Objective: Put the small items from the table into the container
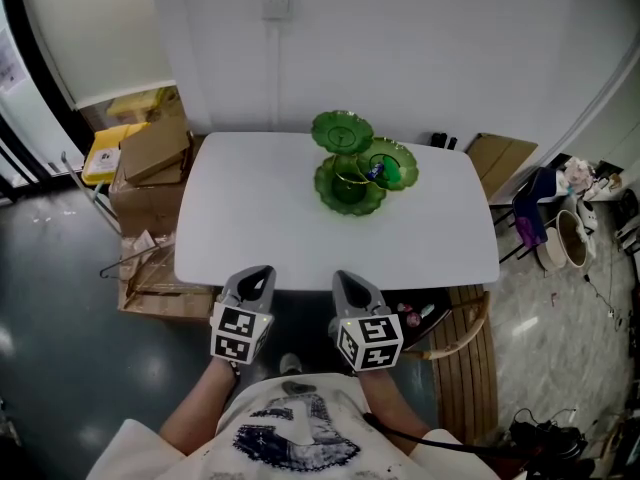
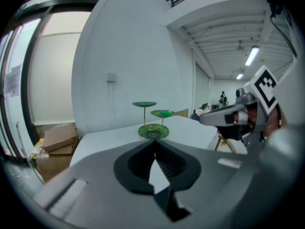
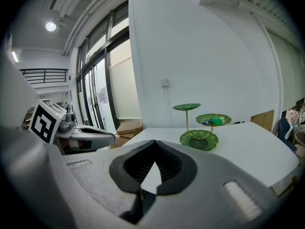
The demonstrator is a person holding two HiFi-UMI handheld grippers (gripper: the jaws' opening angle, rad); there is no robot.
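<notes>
A green three-tier dish stand (image 1: 350, 168) stands at the far middle of the white table (image 1: 250, 218). Its right-hand dish (image 1: 392, 166) holds small items (image 1: 379, 171), green and blue ones among them. The same stand (image 2: 153, 123) shows ahead in the left gripper view, and in the right gripper view the stand (image 3: 199, 128) carries the items (image 3: 213, 121) on its right dish. My left gripper (image 1: 258, 271) and right gripper (image 1: 347, 276) hover side by side at the table's near edge, both shut with nothing in them. No loose item shows on the tabletop.
Cardboard boxes (image 1: 150, 163) are stacked left of the table. A wooden chair (image 1: 462, 333) sits at the near right corner, and bags and clutter (image 1: 560, 218) lie further right. A white wall runs behind the table.
</notes>
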